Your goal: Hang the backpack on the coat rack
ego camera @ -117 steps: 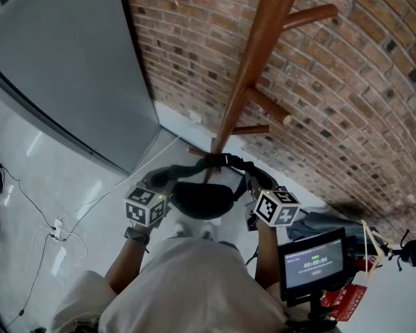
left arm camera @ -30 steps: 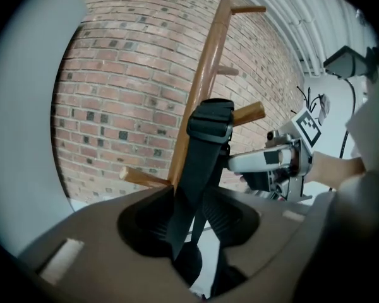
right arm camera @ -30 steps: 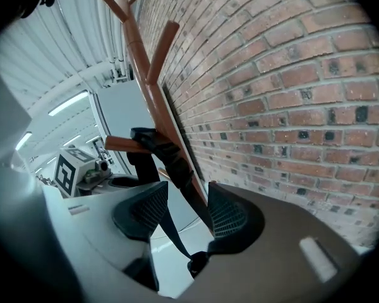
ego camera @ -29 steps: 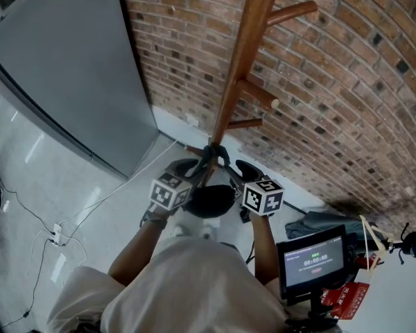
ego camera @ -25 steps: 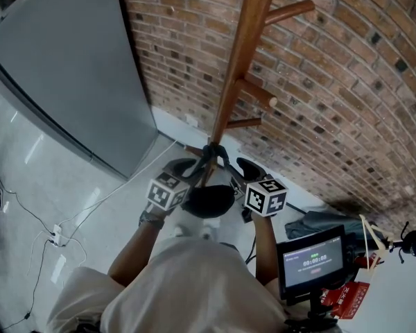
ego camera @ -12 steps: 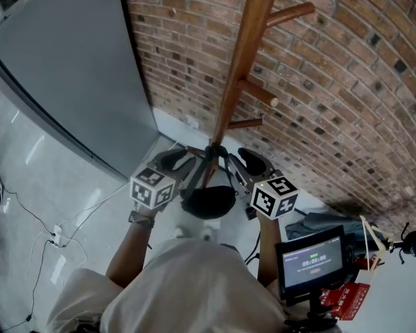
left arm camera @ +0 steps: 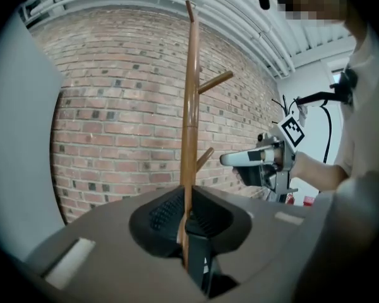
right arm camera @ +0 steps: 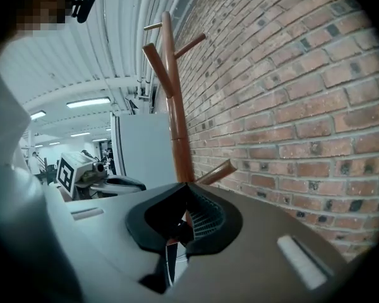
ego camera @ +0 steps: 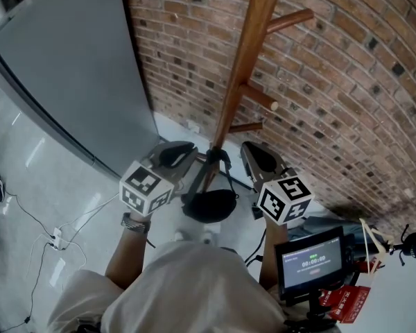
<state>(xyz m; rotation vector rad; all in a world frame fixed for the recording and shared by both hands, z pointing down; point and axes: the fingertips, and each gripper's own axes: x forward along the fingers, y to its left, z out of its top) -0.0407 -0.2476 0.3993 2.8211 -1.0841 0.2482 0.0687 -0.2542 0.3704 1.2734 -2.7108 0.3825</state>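
The wooden coat rack [ego camera: 246, 54] stands against the brick wall, its pegs [ego camera: 260, 97] pointing right. A small black backpack [ego camera: 209, 205] sits low at the pole's foot, with dark straps [ego camera: 194, 179] running up from it. My left gripper [ego camera: 187, 155] is left of the pole, and its jaws are closing on a black strap [left arm camera: 199, 257] caught between the pads. My right gripper [ego camera: 253, 155] is right of the pole, shut with a strap [right arm camera: 167, 261] hanging out from under its pads. Each gripper view shows the pole [left arm camera: 189, 106] [right arm camera: 174, 106] straight ahead.
A tall grey panel [ego camera: 62, 68] stands to the left of the brick wall [ego camera: 347, 82]. Cables and a plug strip [ego camera: 55, 234] lie on the pale floor at left. A small screen on a stand [ego camera: 312, 259] and red items sit at lower right.
Both grippers have risen and spread apart from the backpack's top to either side of the pole. Their jaws have come together around the straps. The backpack's body has barely shifted.
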